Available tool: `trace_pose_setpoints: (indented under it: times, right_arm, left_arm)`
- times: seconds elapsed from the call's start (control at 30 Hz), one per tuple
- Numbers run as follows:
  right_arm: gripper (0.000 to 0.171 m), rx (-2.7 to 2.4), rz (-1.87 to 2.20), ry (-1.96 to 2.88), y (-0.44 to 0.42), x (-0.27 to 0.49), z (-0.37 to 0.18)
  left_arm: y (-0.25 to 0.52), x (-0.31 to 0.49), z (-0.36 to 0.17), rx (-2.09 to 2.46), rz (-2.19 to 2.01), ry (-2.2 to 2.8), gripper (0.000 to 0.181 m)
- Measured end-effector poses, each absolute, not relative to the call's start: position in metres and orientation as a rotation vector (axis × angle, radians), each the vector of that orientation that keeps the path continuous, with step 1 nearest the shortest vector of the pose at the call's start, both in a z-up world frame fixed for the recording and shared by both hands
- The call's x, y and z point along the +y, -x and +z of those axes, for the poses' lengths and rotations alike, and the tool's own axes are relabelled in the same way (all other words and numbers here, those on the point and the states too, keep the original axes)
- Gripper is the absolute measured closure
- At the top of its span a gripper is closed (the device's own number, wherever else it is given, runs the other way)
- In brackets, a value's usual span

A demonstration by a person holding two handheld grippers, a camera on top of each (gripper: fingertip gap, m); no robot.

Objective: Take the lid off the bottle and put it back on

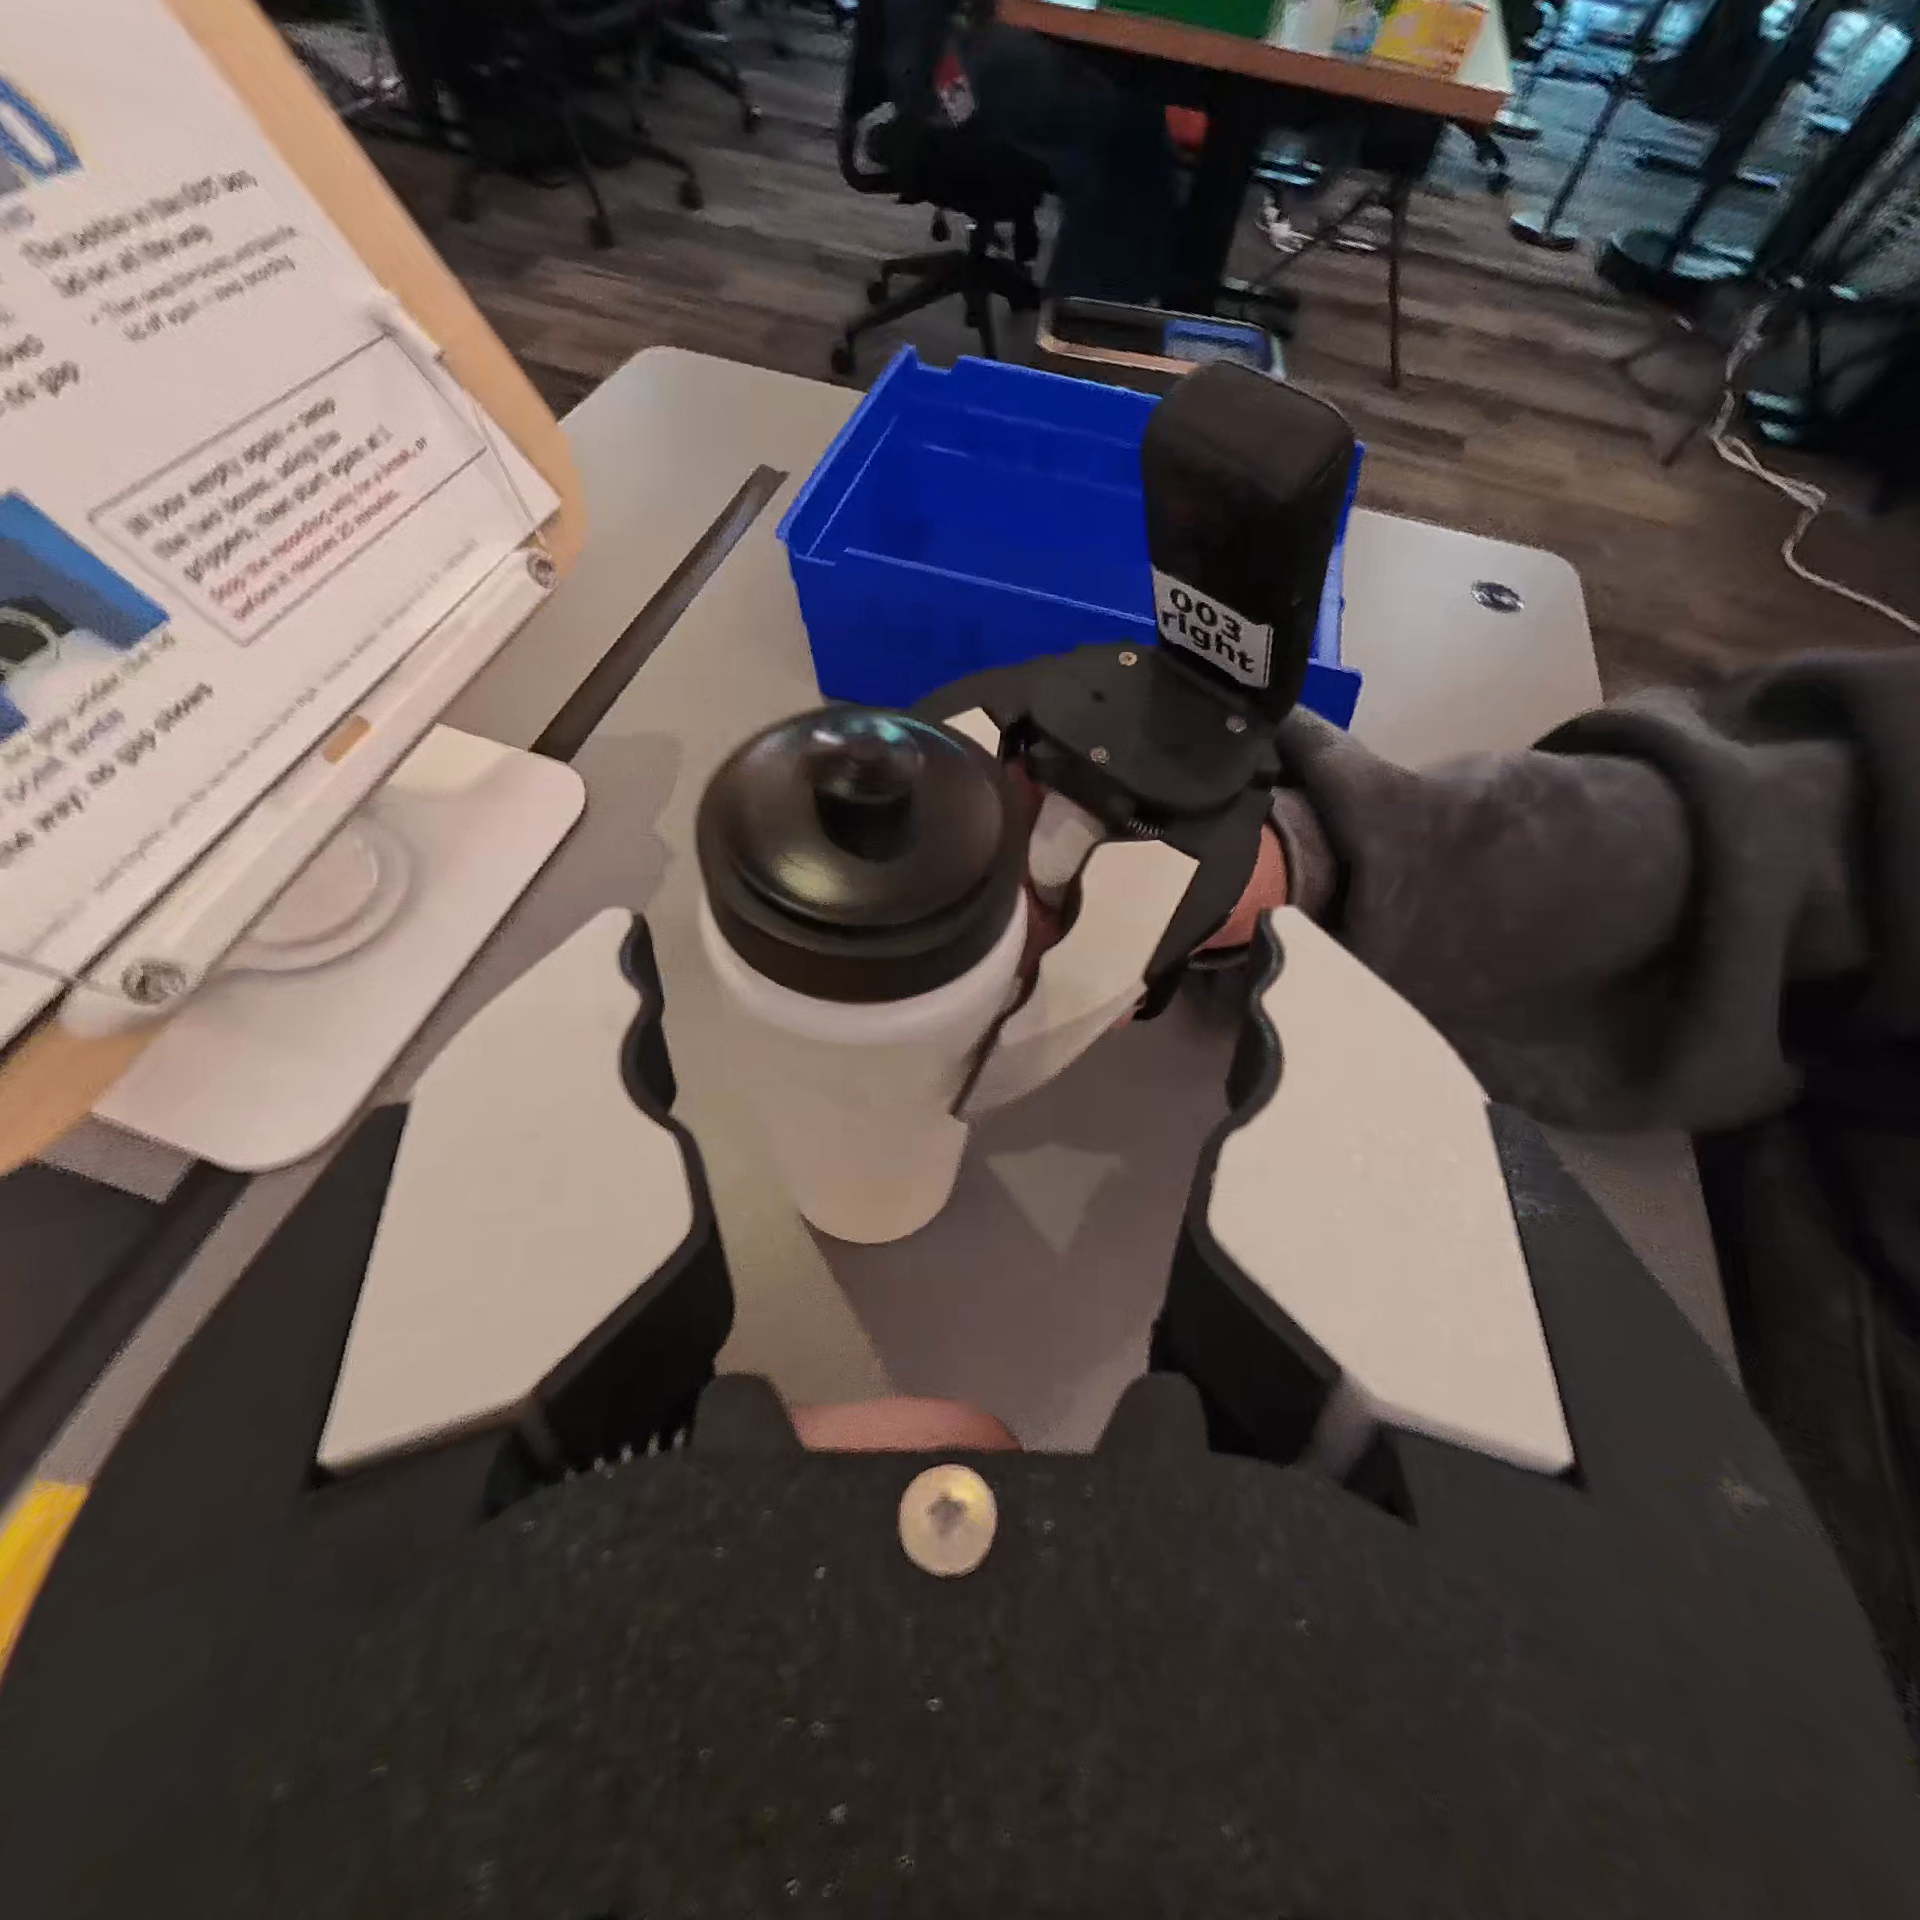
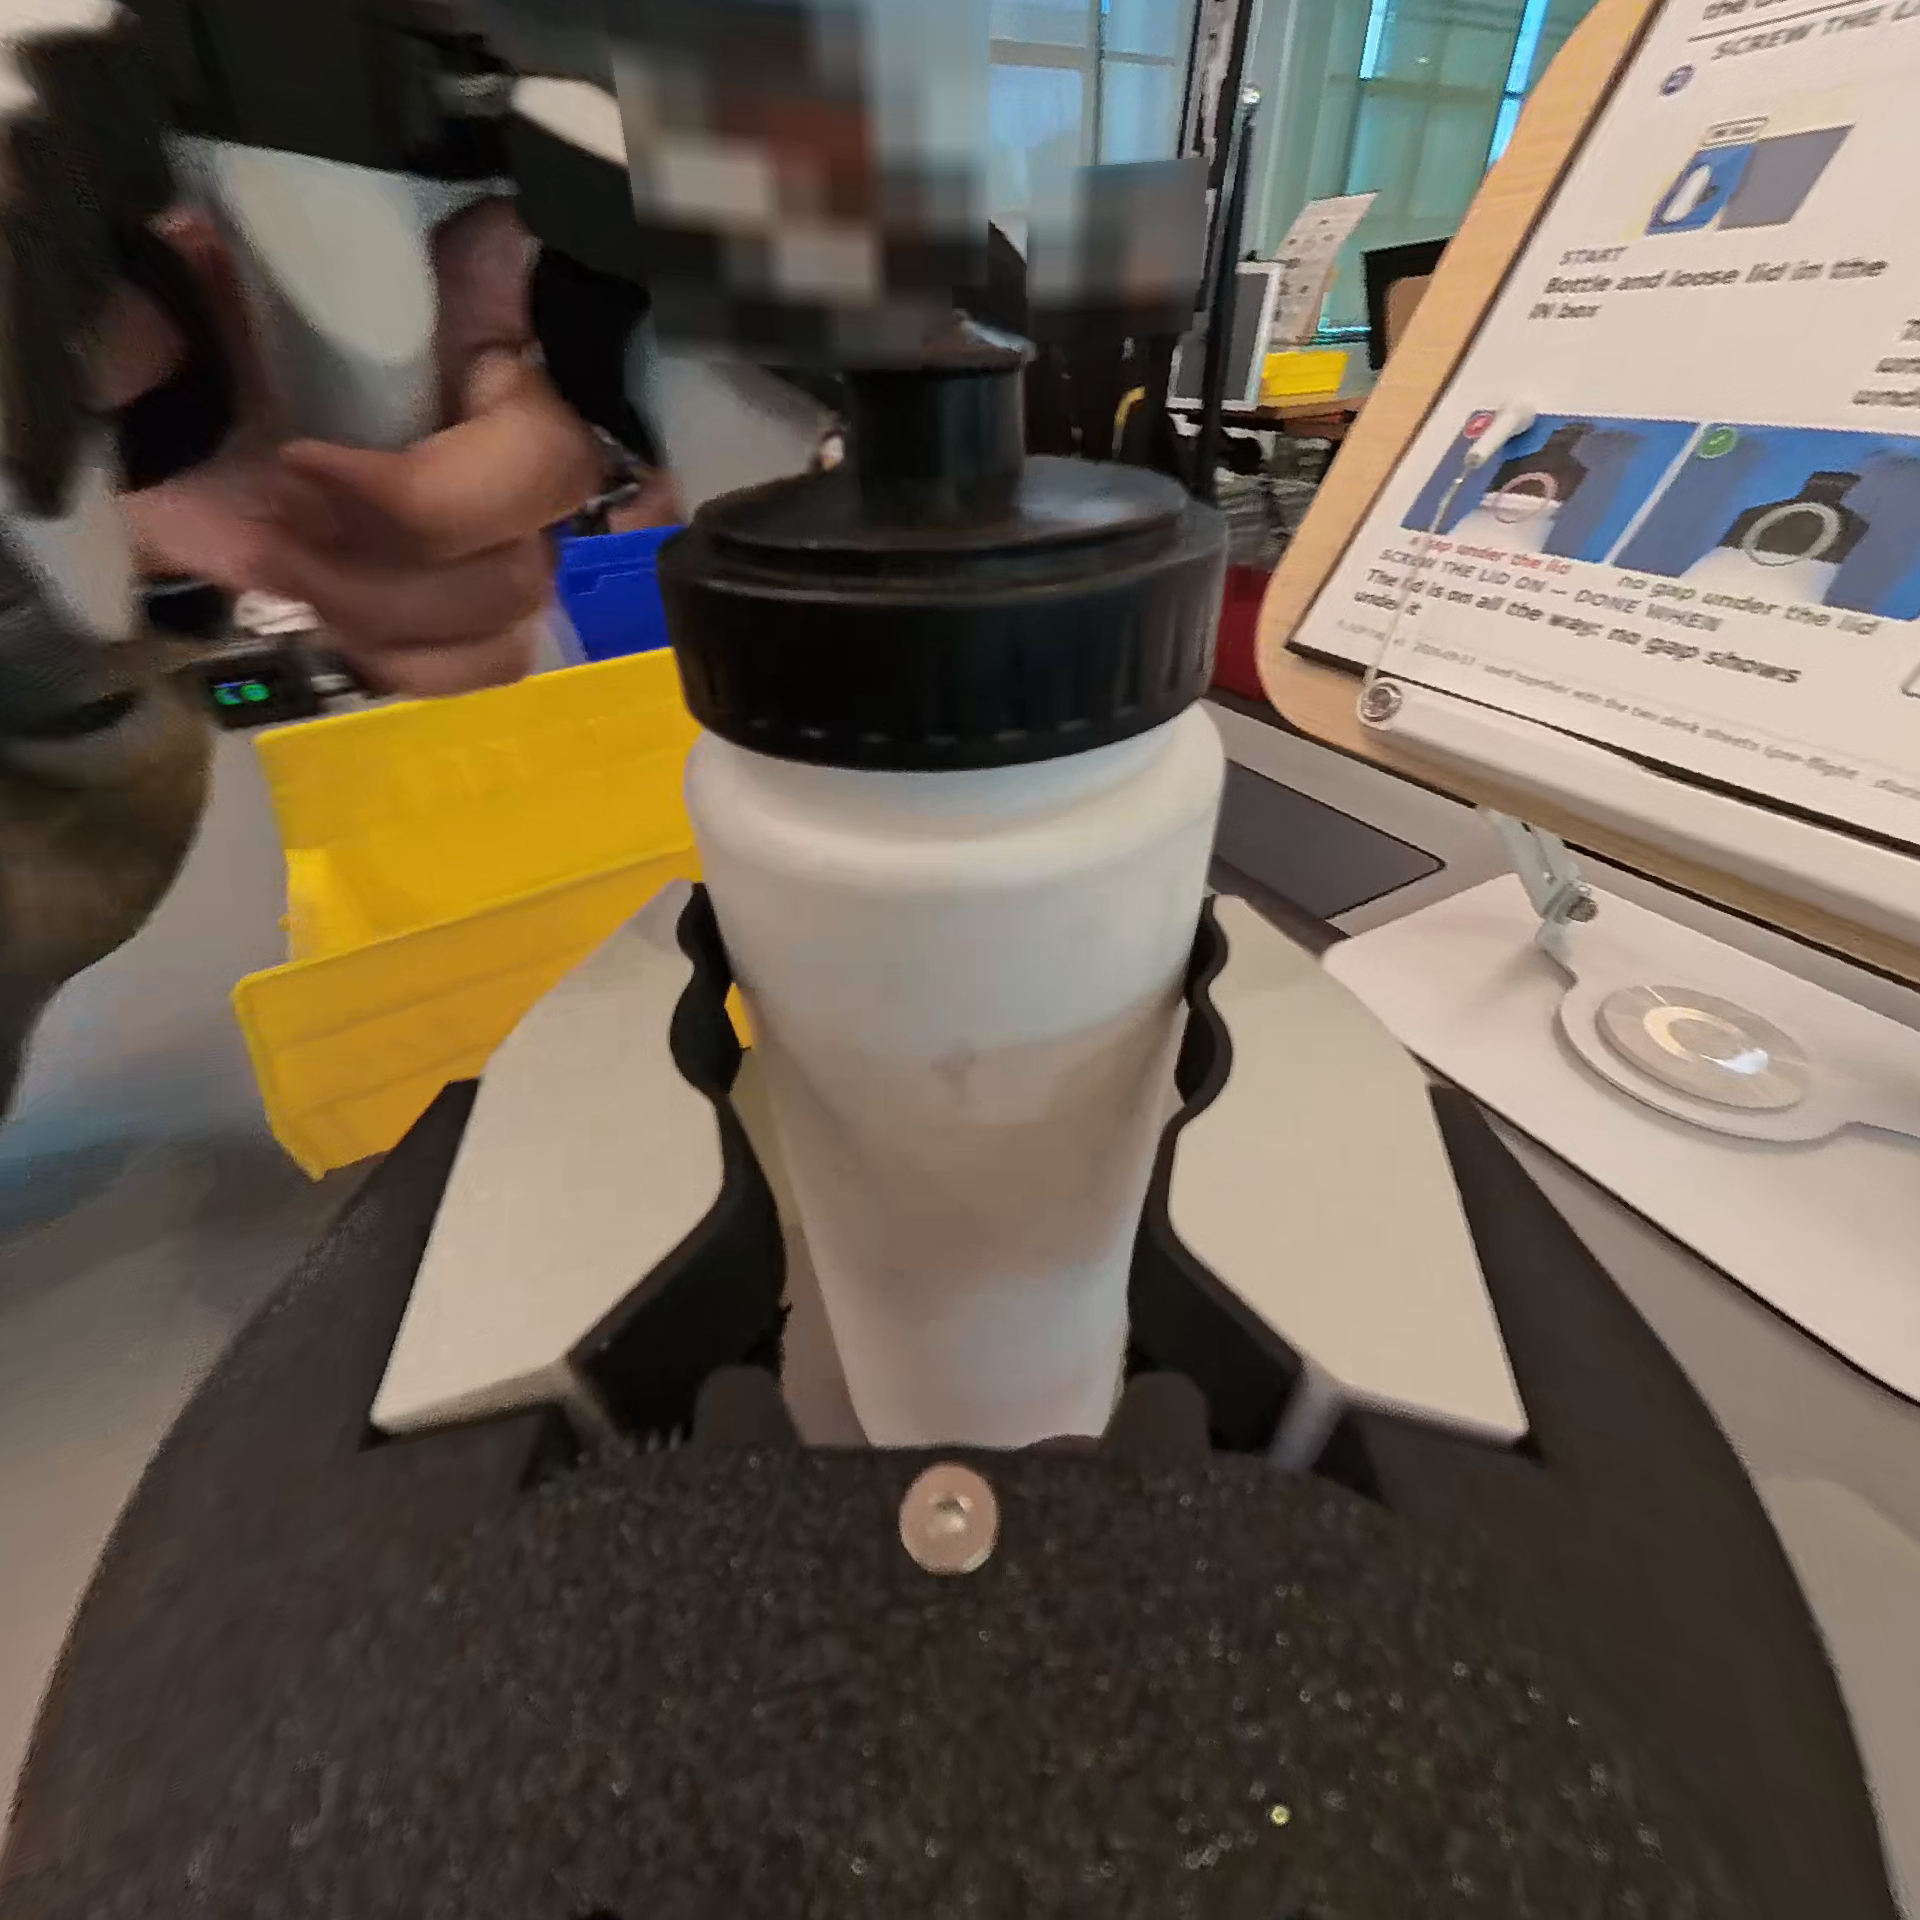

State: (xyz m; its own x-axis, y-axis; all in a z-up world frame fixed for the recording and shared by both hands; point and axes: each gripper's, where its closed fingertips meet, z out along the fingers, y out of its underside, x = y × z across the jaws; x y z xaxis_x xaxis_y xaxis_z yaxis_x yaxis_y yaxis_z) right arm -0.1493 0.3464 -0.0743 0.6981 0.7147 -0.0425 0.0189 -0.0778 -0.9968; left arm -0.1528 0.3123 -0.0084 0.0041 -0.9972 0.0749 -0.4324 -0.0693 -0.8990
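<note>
The right gripper [image 2: 951,997] clamps the upright white bottle [image 2: 951,997], black lid [image 2: 940,634] on, standing on the table [image 1: 1455,644] before the blue bin [image 1: 987,520], while the left gripper [image 1: 951,997] hangs spread wide around it, not touching

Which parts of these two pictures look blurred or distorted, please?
Left wrist view: the printed sheet at left is smeared; the bottle is fairly sharp; wide-angle bending curves the table edges. Right wrist view: the hand at left is motion-blurred and the lid slightly soft.
</note>
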Motion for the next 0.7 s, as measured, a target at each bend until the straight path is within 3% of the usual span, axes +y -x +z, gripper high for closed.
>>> trace_pose_setpoints:
  times: [0.17,0.33,0.43,0.7]
  right_arm:
    - [0.087,-0.657,0.678,1.537,0.152,0.343,-0.074]
    - [0.087,-0.664,0.685,1.534,0.152,0.343,-0.074]
    - [0.087,-0.673,0.682,1.539,0.153,0.342,-0.074]
    - [0.087,-0.625,0.623,1.574,0.152,0.346,-0.075]
  left_arm:
    - [0.135,0.310,-0.008,1.682,-1.189,1.437,0.073]
    - [0.123,0.314,-0.042,1.875,-1.141,1.454,0.081]
    - [0.120,0.322,-0.043,1.858,-1.098,1.378,0.103]
    - [0.115,0.329,-0.039,1.524,-1.031,1.561,0.103]
